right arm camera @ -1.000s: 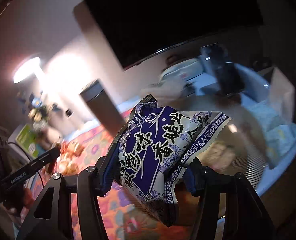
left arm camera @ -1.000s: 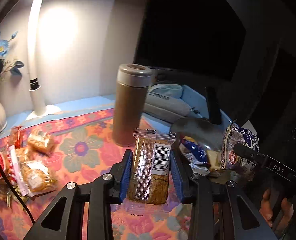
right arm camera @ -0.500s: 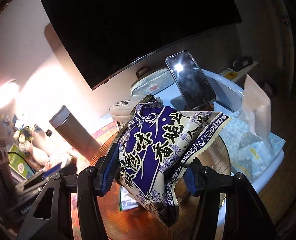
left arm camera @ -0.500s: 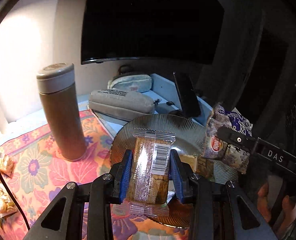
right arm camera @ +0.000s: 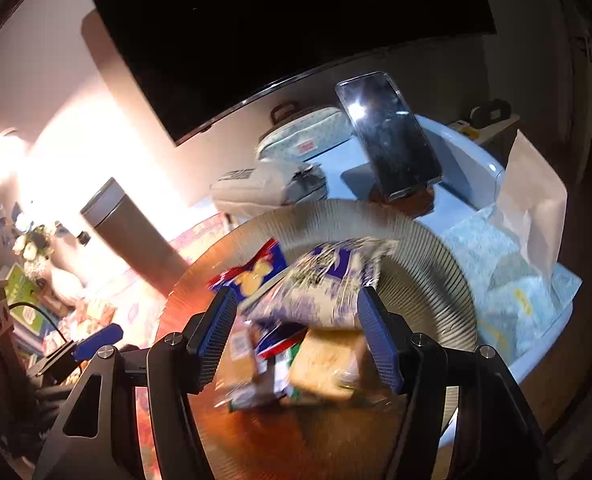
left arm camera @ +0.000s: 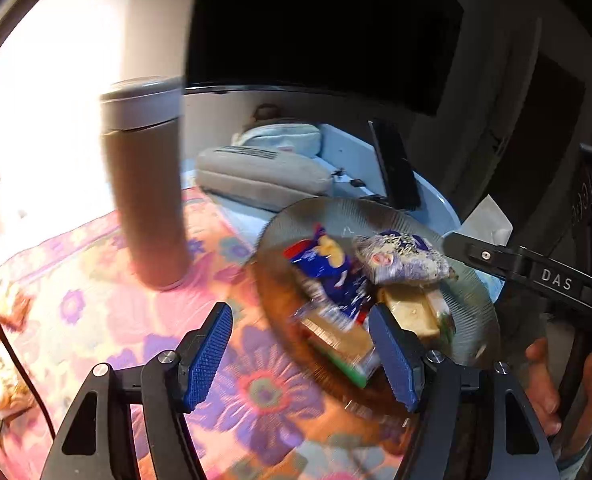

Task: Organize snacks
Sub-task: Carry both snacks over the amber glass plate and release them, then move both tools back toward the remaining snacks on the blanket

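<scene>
The tall flask (left arm camera: 146, 184) stands left of the plate (left arm camera: 471, 304), bare floral cloth (left arm camera: 108, 320) between; snack packets (left arm camera: 351, 280) crowd the plate; pouches (left arm camera: 264, 172) and, seemingly, a propped phone (right arm camera: 387, 136) block behind

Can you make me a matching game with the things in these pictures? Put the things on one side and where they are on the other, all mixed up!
Things:
1. purple-and-white snack bag
2. brown thermos
3. phone
4. left gripper

Where or how:
A. propped up behind the plate
B. standing upright on the flowery cloth
C. open, holding nothing
D. lying on the ribbed plate

Pairs: 1-D, 2-B, 3-A, 4-C
</scene>
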Demonstrator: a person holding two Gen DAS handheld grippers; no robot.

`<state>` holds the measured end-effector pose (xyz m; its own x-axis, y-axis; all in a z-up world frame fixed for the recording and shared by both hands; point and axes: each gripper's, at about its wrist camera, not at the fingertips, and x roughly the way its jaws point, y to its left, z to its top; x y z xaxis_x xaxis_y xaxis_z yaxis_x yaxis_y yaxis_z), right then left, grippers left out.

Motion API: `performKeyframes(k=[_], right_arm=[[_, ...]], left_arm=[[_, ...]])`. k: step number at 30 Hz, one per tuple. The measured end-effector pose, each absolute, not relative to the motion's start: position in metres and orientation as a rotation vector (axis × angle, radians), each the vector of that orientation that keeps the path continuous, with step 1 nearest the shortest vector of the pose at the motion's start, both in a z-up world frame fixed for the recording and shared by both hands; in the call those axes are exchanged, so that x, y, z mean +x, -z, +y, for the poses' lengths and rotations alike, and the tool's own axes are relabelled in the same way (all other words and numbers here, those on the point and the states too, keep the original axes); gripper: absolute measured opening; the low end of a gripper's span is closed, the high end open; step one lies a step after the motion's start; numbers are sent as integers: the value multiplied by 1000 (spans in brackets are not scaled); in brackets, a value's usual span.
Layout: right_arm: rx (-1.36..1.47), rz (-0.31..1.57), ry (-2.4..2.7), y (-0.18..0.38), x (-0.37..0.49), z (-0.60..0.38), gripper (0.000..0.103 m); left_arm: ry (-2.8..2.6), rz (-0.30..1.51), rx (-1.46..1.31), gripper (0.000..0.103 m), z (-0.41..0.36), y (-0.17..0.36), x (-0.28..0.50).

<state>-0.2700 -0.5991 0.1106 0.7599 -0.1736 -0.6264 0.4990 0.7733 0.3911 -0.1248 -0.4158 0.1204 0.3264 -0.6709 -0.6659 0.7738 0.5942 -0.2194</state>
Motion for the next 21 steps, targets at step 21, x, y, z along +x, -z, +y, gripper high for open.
performKeyframes(k=[21], right_arm=[[252, 699, -99, -91, -148, -339, 72]], left_arm=[[415, 724, -49, 68, -116, -115, -88]])
